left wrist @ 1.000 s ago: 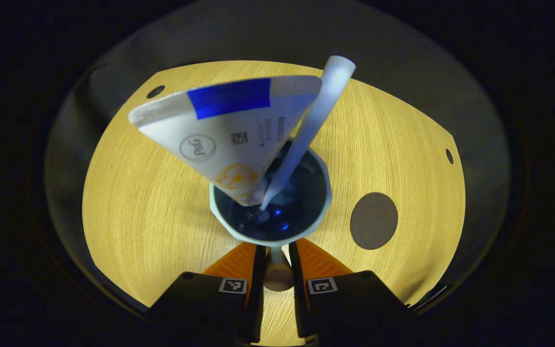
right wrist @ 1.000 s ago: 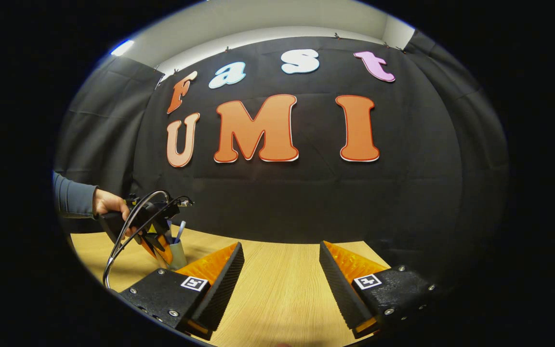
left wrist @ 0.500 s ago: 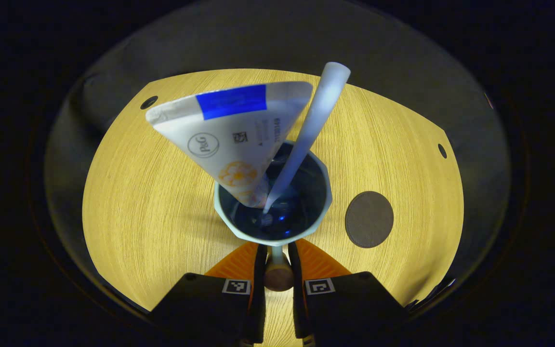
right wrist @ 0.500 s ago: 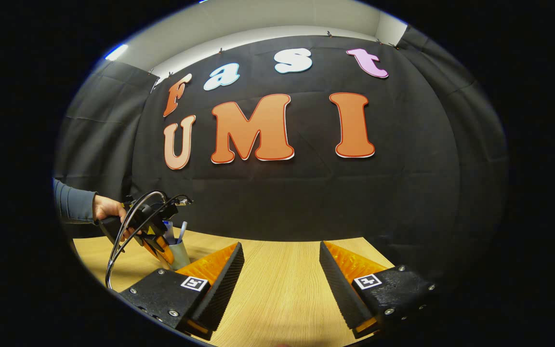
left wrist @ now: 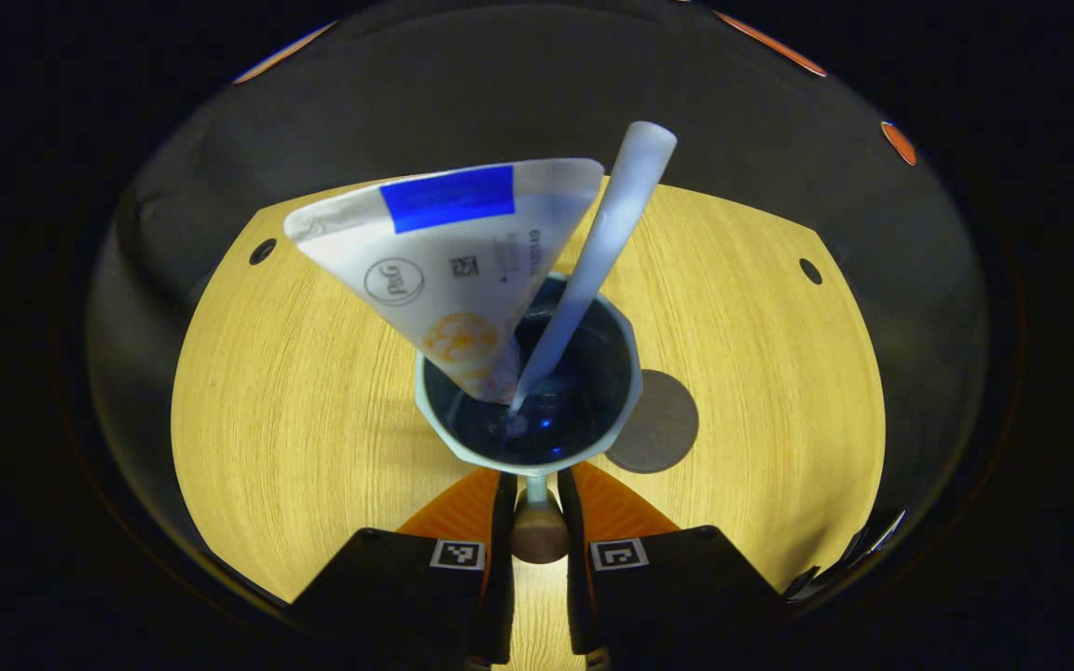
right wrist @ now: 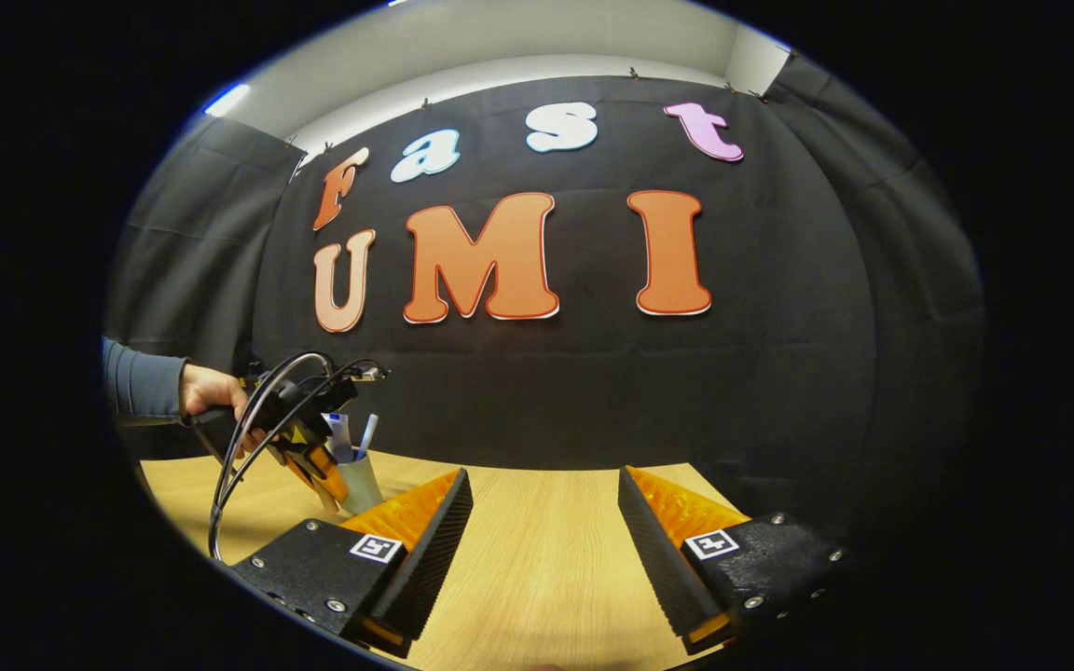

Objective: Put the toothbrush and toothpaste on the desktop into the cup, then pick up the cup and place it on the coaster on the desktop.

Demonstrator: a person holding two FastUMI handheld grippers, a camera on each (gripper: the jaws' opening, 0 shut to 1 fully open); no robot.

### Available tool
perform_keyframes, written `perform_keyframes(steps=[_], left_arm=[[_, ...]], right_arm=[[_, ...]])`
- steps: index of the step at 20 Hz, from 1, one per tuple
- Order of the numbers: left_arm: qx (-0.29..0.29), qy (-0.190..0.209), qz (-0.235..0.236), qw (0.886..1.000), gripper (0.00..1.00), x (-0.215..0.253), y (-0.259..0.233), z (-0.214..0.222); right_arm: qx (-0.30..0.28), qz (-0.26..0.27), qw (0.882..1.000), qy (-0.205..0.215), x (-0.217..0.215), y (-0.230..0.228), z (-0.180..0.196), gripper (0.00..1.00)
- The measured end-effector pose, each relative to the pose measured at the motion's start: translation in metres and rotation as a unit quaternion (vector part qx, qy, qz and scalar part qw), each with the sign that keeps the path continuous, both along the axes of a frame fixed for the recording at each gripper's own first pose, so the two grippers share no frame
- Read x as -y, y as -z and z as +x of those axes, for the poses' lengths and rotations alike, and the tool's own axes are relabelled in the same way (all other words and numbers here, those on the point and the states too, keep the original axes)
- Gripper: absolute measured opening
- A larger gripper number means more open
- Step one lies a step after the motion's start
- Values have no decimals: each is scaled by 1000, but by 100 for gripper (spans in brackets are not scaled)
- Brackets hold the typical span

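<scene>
Here, in the left gripper view, I see my left gripper [left wrist: 537,508] at the bottom centre of the frame, its two fingers closed on the near rim of the cup [left wrist: 448,438], one on each side of the thin wall. The cup sits at the centre of the frame, seen from above, with a dark interior. The toothpaste [left wrist: 448,261] stands in it, cap end down, its flat crimped end fanning toward the upper left. The toothbrush [left wrist: 598,247] leans beside it, its handle reaching toward the upper right, the two touching near the cup's bottom. The round dark coaster [left wrist: 663,433] lies on the wooden desktop [left wrist: 285,391] just right of the cup, its left part hidden behind the cup's rim; I cannot tell whether the cup touches the desktop. In the right gripper view, my right gripper [right wrist: 544,550] fills the lower centre, its fingers spread wide apart with nothing between them, above bare desktop [right wrist: 537,578]. At the left of that frame a hand [right wrist: 211,396] holds the left gripper [right wrist: 327,466] against the cup [right wrist: 362,483], which appears tilted.
</scene>
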State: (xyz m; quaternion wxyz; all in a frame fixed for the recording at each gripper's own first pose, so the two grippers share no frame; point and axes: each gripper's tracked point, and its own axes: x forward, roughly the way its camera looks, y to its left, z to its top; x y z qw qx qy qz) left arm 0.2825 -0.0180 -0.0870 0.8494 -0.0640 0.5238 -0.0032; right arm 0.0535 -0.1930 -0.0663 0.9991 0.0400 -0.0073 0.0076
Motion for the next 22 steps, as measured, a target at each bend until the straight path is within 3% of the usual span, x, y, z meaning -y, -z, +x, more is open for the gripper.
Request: perform_keyframes(steps=[8,12,13,14,22], left_arm=[[3,49,14,999,27,36,4,3],[-5,58,22,998,28,46,11,-2],[-8,60,26,998,28,47,15,-2],[-8,62,31,998,27,49,17,-1],[-17,68,44,997,27,49,21,-5]], right_arm=[[7,5,1000,18,23,-8,-32,94],[7,12,999,30,38,-5,-44,94],[5,12,999,32,40,-4,-47,99],[3,10,999,34,41,-4,-48,95],[-7,0,999,43,47,4,-54,95]])
